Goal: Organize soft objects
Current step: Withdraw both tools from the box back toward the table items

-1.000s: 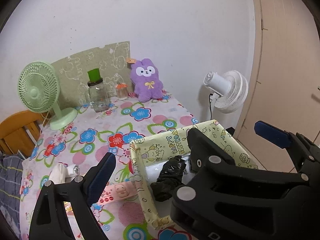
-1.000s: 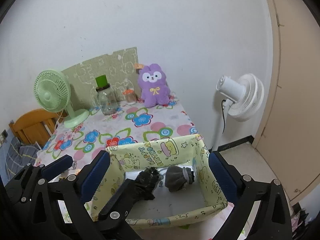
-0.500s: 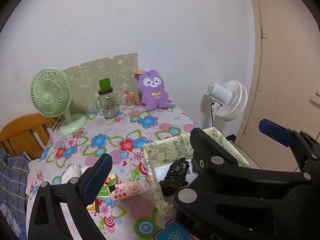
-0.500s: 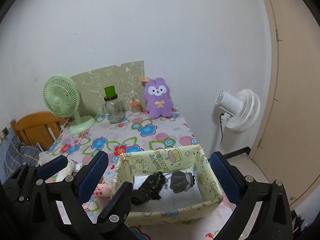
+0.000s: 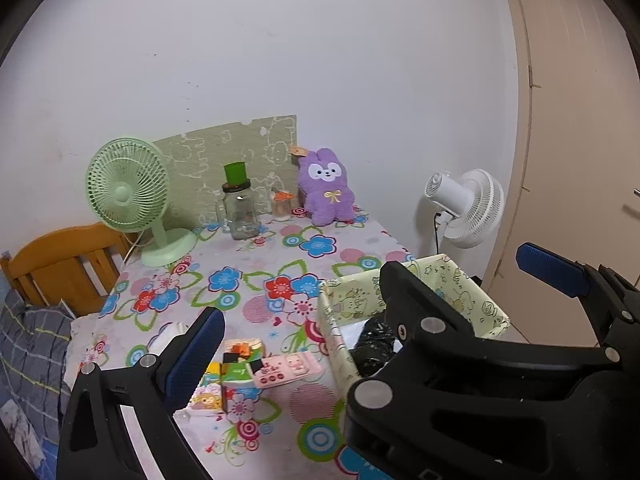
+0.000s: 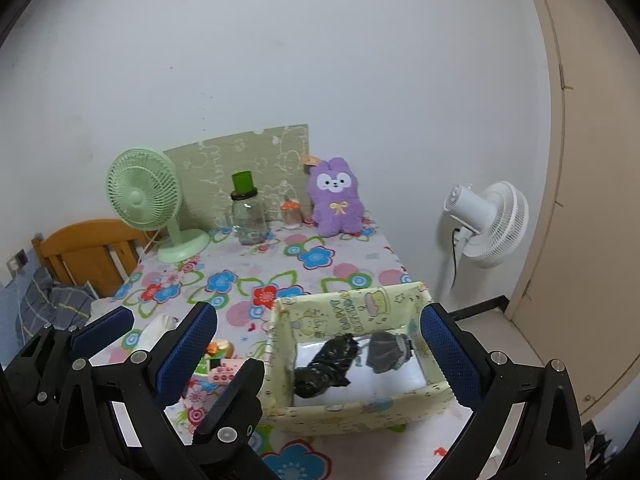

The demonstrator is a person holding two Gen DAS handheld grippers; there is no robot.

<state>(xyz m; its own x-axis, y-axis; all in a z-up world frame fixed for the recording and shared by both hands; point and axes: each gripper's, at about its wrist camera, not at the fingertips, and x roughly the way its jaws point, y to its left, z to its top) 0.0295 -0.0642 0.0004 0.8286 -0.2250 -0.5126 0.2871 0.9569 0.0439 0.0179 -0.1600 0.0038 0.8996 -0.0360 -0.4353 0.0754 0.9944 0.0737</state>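
A pale yellow fabric box [image 6: 352, 316] sits at the table's near right corner. It holds a black soft bundle [image 6: 326, 368] and a grey soft bundle [image 6: 388, 354]. The box [image 5: 352, 292] and the black bundle [image 5: 374, 346] also show in the left wrist view. A white soft item [image 6: 158, 328] lies at the table's left edge. A purple plush bunny [image 6: 336, 204] sits at the far edge against the wall. My right gripper [image 6: 320, 356] is open and empty above the box. My left gripper [image 5: 372, 308] is open and empty, to its left.
Small toy boxes and a pink toy [image 5: 286, 370] lie left of the box. A green desk fan [image 6: 148, 200], a glass jar [image 6: 248, 216] and a small bottle [image 6: 291, 212] stand at the back. A white floor fan [image 6: 488, 224] stands right of the table, a wooden chair [image 6: 88, 252] left.
Both grippers have pulled back and up from the table, so the box and table look smaller and farther. Both stay open and empty.
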